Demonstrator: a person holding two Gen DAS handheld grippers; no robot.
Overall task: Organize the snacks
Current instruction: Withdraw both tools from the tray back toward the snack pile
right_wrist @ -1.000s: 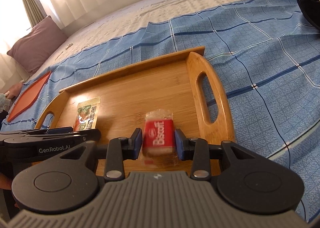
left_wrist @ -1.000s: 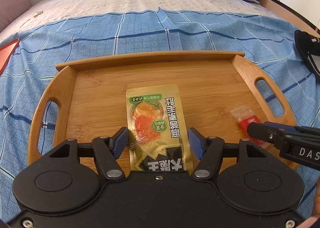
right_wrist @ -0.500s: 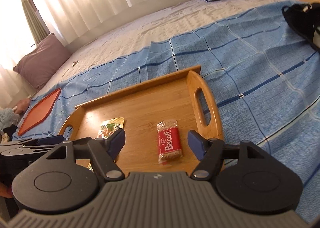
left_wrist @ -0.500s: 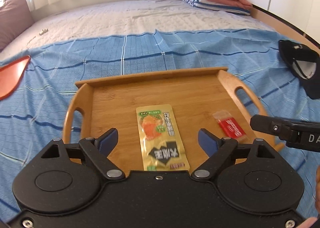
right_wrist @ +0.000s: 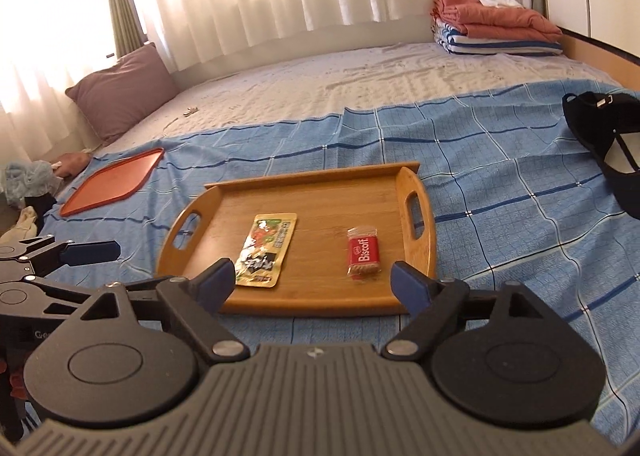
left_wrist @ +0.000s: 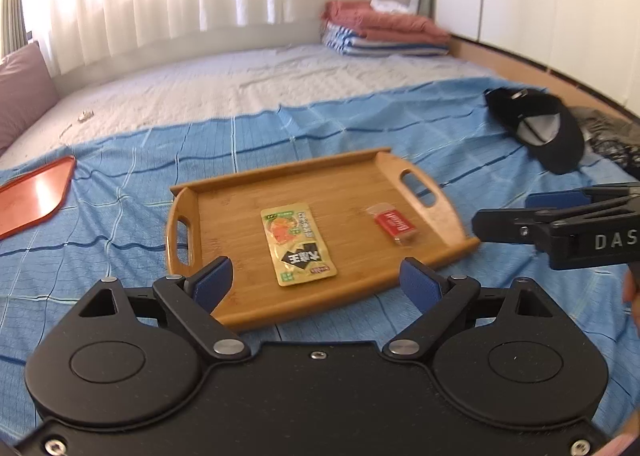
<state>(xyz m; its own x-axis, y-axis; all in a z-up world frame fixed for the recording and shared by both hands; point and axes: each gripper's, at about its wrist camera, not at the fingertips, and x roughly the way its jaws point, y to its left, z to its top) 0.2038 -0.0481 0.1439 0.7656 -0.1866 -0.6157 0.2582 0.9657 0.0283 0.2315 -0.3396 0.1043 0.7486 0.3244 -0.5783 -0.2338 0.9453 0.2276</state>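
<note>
A wooden tray (left_wrist: 224, 192) (right_wrist: 420, 192) with cut-out handles lies on the blue checked bedspread. A yellow-green snack packet (left_wrist: 298, 242) (right_wrist: 268, 248) lies flat on its middle. A red Biscoff biscuit packet (left_wrist: 394, 224) (right_wrist: 363, 252) lies on its right part. My left gripper (left_wrist: 316, 284) is open and empty, held back above the tray's near edge. My right gripper (right_wrist: 310, 280) is open and empty, also behind the near edge. The right gripper's fingers (left_wrist: 516, 226) show at the right of the left wrist view; the left gripper's fingers (right_wrist: 86, 250) show at the left of the right wrist view.
An orange-red tray (left_wrist: 32, 196) (right_wrist: 116, 180) lies on the bedspread to the left. A black cap (left_wrist: 540, 128) (right_wrist: 604, 140) lies to the right. Folded blankets (right_wrist: 496, 30) sit at the far right corner, a purple pillow (right_wrist: 124, 88) at the far left.
Both grippers opened, let go of their packets on the tray, and pulled back and up. The tray now looks smaller and farther away in both views.
</note>
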